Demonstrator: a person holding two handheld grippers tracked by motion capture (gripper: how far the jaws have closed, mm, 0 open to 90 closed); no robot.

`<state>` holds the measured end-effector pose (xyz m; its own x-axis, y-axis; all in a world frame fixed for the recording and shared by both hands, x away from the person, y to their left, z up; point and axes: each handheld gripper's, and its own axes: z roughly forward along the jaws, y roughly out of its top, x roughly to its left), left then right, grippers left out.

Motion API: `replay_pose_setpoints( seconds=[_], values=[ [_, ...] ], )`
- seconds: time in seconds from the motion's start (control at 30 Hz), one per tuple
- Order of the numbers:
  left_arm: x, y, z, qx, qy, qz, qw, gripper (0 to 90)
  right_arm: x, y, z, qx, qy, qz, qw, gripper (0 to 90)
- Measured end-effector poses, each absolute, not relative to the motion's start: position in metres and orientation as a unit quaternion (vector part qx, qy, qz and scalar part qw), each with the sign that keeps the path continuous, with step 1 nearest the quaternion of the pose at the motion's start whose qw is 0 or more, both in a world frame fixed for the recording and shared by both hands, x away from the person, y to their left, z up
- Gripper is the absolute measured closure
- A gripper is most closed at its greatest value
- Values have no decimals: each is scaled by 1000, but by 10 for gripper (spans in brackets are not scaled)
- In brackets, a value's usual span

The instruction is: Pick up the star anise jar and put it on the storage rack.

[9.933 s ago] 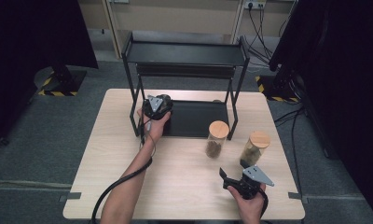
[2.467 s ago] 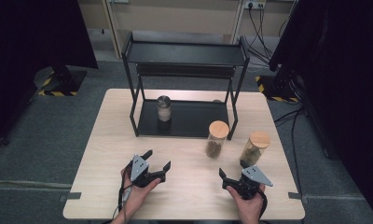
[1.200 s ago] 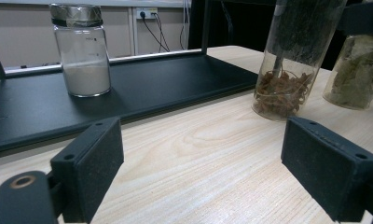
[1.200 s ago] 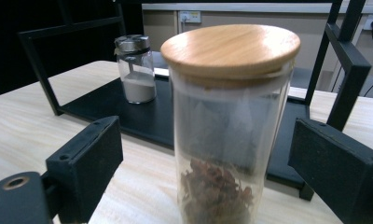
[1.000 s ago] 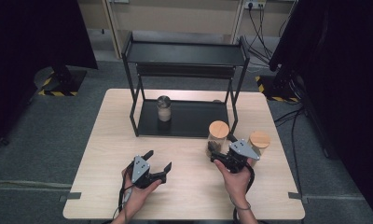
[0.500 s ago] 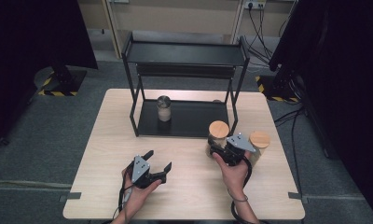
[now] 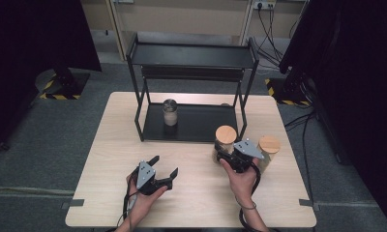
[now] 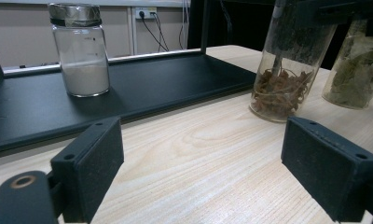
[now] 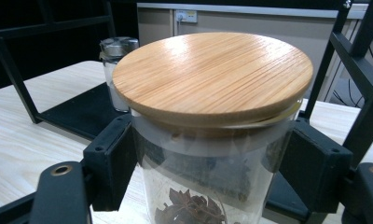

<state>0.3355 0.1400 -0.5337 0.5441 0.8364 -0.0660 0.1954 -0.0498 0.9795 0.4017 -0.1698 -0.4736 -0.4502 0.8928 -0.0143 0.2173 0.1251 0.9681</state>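
We note the right tool [image 7: 225, 155] with jaws spread on either side of the wooden-lidded jar [image 9: 212, 121] of star anise; whether the pads touch the glass we cannot tell. Just right of that tool stands a second lidded jar [image 7: 268, 151]. The left tool [image 7: 163, 169] rests spread and empty on the surface [image 7: 104, 193]. Ahead of it, a metal-capped jar [image 8: 81, 51] sits on the rack's lower shelf [image 8: 166, 88].
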Motion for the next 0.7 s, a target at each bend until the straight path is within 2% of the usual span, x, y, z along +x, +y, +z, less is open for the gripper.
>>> replay_pose_setpoints(
  seconds=[0.7],
  values=[
    [335, 140, -534, 668, 385, 281, 571, 127, 411, -153, -446, 393, 670, 539, 327, 256]
  ],
)
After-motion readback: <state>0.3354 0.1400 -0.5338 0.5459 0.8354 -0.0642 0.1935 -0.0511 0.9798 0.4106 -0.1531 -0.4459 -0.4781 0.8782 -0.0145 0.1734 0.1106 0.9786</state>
